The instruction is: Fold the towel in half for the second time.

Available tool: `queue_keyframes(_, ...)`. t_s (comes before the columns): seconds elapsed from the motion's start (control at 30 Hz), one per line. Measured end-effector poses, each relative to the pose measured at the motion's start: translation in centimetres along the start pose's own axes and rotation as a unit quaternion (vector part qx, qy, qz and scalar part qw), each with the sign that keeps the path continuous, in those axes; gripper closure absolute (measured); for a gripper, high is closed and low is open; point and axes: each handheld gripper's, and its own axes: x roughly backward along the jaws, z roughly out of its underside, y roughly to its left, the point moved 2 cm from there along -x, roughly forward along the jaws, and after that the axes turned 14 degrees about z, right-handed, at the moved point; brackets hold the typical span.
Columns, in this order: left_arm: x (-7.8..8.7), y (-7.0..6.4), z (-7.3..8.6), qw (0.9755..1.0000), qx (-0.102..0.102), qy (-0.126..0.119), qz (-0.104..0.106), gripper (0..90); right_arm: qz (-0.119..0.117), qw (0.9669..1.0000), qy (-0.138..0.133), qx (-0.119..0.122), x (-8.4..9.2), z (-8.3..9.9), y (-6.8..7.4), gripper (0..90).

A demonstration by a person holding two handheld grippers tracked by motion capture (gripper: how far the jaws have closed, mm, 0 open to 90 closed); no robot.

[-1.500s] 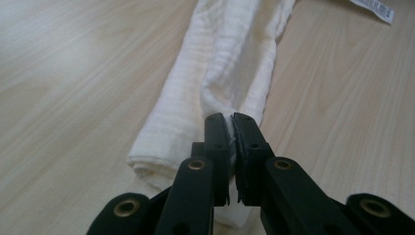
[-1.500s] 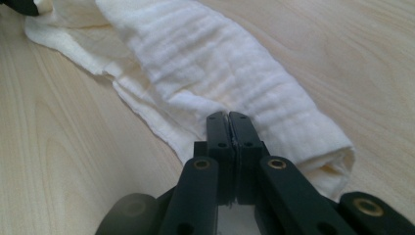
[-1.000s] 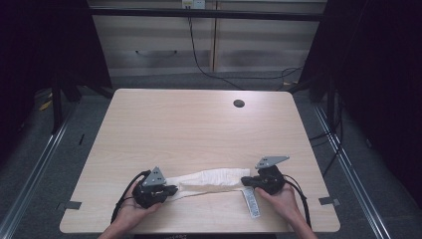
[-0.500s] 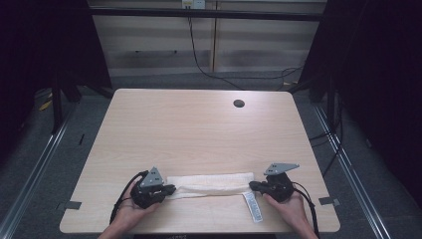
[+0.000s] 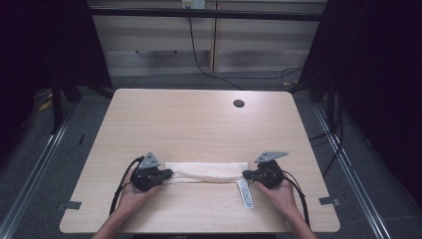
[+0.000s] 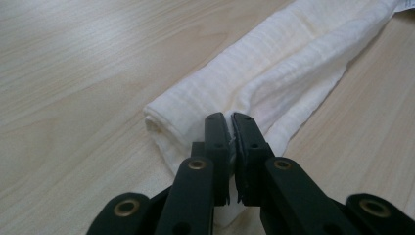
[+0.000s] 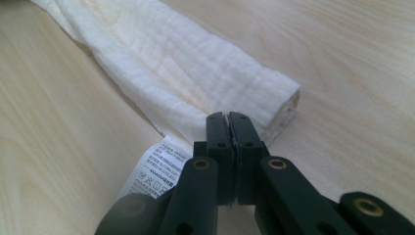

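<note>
A white, folded cotton cloth (image 5: 206, 172) lies as a long narrow strip on the light wooden worktop (image 5: 199, 124), near its front edge. The left gripper (image 5: 168, 174) has its fingers (image 6: 218, 132) pinching the strip's left end. The right gripper (image 5: 246, 174) has its fingers (image 7: 215, 129) pinching the right end. A white printed care label (image 5: 245, 193) projects from that end toward the front edge.

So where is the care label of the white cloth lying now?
In the high view the care label lies flat on the table, near its front edge, hanging off the white cloth at its right end, just beside the right claw.
</note>
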Motion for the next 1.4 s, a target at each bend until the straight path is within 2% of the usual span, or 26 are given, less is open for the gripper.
queue_keyframes(0.07,0.1,-0.1,0.0,0.9999,0.009,-0.004,0.009,84.3,0.000,1.0000,-0.006,0.000,-0.1,0.0,0.0,87.9)
queue_keyframes(0.1,0.2,-0.3,0.0,0.9999,0.005,-0.004,0.016,79.1,-0.011,0.9999,-0.007,0.008,0.2,0.0,0.0,86.0)
queue_keyframes(0.13,0.3,-0.4,0.0,0.9999,0.004,-0.003,0.014,79.1,-0.011,0.9999,-0.007,0.008,0.2,0.0,0.0,86.0)
queue_keyframes(0.17,0.5,-0.5,-0.1,0.9999,0.005,-0.002,0.015,74.7,-0.022,0.9997,-0.012,0.006,0.6,0.1,-0.1,83.7)
queue_keyframes(0.23,0.7,-0.7,-0.1,0.9997,0.002,0.000,0.026,72.9,-0.025,0.9996,-0.015,0.005,0.9,0.1,-0.1,81.8)
queue_keyframes(0.27,0.9,-1.0,0.0,0.9995,0.005,-0.001,0.030,67.2,-0.036,0.9991,-0.022,-0.004,1.3,0.2,0.0,76.8)
queue_keyframes(0.33,1.2,-1.2,0.0,0.9995,0.004,0.000,0.030,66.3,-0.038,0.9990,-0.024,-0.003,1.5,0.2,0.1,76.5)
queue_keyframes(0.47,2.2,-1.8,0.1,0.9992,0.007,-0.006,0.039,59.2,-0.069,0.9970,-0.035,0.003,2.4,0.5,0.8,73.5)
queue_keyframes(0.6,3.2,-2.4,0.2,0.9988,0.006,-0.013,0.046,50.1,-0.073,0.9962,-0.046,0.007,3.4,0.8,1.2,71.1)
queue_keyframes(0.67,4.0,-2.4,0.3,0.9988,0.014,-0.019,0.043,48.1,-0.073,0.9958,-0.056,-0.003,4.1,0.8,1.2,69.3)
queue_keyframes(0.8,5.6,-2.3,0.6,0.9987,0.028,-0.030,0.029,43.1,-0.058,0.9942,-0.087,-0.022,6.0,1.1,0.4,61.7)
queue_keyframes(0.83,6.0,-2.4,0.6,0.9988,0.026,-0.032,0.026,43.1,-0.058,0.9942,-0.087,-0.022,6.0,1.1,0.4,61.7)
queue_keyframes(0.9,7.0,-2.7,0.9,0.9988,0.021,-0.039,0.021,41.9,-0.043,0.9945,-0.093,-0.019,6.8,1.3,0.1,58.3)
queue_keyframes(0.93,7.7,-2.7,1.2,0.9983,0.026,-0.049,0.017,40.7,-0.037,0.9935,-0.102,-0.034,7.4,1.7,-0.4,56.5)
queue_keyframes(1.0,8.1,-2.6,1.5,0.9980,0.030,-0.054,0.012,39.6,-0.032,0.9932,-0.106,-0.038,7.6,1.8,-0.7,55.3)
queue_keyframes(1.1,8.8,-2.0,2.2,0.9974,0.044,-0.057,-0.004,34.9,-0.009,0.9911,-0.116,-0.064,8.6,2.7,-2.0,51.2)
queue_keyframes(1.13,9.3,-1.8,2.6,0.9974,0.044,-0.056,-0.014,33.9,-0.007,0.9907,-0.117,-0.069,8.7,2.9,-2.2,50.2)
queue_keyframes(1.2,9.5,-1.6,3.0,0.9970,0.046,-0.058,-0.021,33.2,-0.002,0.9905,-0.117,-0.072,9.0,3.1,-2.5,49.2)
queue_keyframes(1.27,9.9,-1.1,3.6,0.9957,0.058,-0.065,-0.030,30.0,0.015,0.9872,-0.129,-0.092,9.8,3.7,-3.6,46.4)
queue_keyframes(1.3,10.0,-0.7,3.9,0.9951,0.066,-0.066,-0.033,30.0,0.015,0.9872,-0.129,-0.092,9.8,3.7,-3.6,46.4)
queue_keyframes(1.37,10.1,-0.2,4.5,0.9929,0.084,-0.071,-0.046,27.6,0.029,0.9847,-0.136,-0.104,10.0,4.2,-4.3,44.7)
queue_keyframes(1.4,10.2,0.1,4.8,0.9930,0.083,-0.069,-0.048,25.9,0.034,0.9838,-0.137,-0.110,10.1,4.5,-4.6,43.7)
